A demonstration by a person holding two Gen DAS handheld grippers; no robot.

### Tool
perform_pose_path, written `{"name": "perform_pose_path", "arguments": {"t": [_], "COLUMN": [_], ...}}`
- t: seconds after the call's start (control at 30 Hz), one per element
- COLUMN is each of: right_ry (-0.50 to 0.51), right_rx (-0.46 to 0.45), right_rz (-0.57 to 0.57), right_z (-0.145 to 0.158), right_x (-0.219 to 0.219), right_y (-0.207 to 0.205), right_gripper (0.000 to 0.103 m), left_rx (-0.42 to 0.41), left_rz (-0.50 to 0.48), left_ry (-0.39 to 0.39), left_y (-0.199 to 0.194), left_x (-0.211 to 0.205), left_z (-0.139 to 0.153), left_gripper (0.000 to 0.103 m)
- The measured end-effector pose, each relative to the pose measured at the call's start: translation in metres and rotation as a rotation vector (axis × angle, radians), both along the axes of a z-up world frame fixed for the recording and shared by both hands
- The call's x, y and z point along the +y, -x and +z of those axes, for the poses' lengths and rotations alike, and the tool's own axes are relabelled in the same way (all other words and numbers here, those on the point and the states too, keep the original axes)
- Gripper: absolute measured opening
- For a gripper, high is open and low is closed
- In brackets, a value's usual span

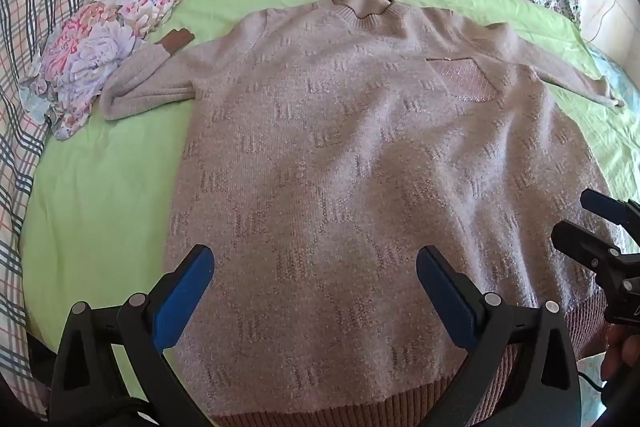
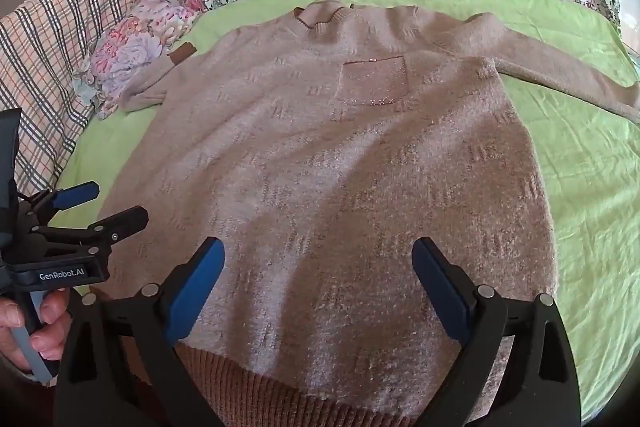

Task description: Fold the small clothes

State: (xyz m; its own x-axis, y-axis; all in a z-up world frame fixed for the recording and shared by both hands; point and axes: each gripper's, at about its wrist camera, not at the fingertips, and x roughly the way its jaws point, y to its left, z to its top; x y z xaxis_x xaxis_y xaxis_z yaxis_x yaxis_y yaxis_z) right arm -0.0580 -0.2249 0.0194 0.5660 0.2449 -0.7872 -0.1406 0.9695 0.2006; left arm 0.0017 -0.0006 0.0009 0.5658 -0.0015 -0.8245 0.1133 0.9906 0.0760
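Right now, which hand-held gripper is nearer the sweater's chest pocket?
Right. The pocket sits ahead of the right hand-held gripper, slightly right of centre. From the left hand-held gripper the pocket lies further off, to its right. Both hover open near the hem.

Each black hand-held gripper (image 2: 316, 291) has blue finger pads (image 2: 196, 287), silver screws and white "GenRobot.AI" lettering.

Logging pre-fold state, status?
Left gripper, right gripper: jaws open, empty. Sweater flat, unfolded. Floral cloth touching its sleeve.
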Motion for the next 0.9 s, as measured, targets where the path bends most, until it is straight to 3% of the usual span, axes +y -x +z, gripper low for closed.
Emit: {"name": "perform_pose_path", "arguments": {"t": [0.9], "right_ry": [-0.005], "right_rx": [-0.013], "right_rz": [0.000], "right_z": [0.0015], "right_x": [0.0011], "right_y": [-0.0025], "right_gripper": [0.095], "left_rx": [-0.029], "left_rz": [-0.004], "left_ry": [0.002], "left_y": [-0.0003], "left_x": [-0.0014], "left_z": [0.0016], "left_gripper": [0.101]}}
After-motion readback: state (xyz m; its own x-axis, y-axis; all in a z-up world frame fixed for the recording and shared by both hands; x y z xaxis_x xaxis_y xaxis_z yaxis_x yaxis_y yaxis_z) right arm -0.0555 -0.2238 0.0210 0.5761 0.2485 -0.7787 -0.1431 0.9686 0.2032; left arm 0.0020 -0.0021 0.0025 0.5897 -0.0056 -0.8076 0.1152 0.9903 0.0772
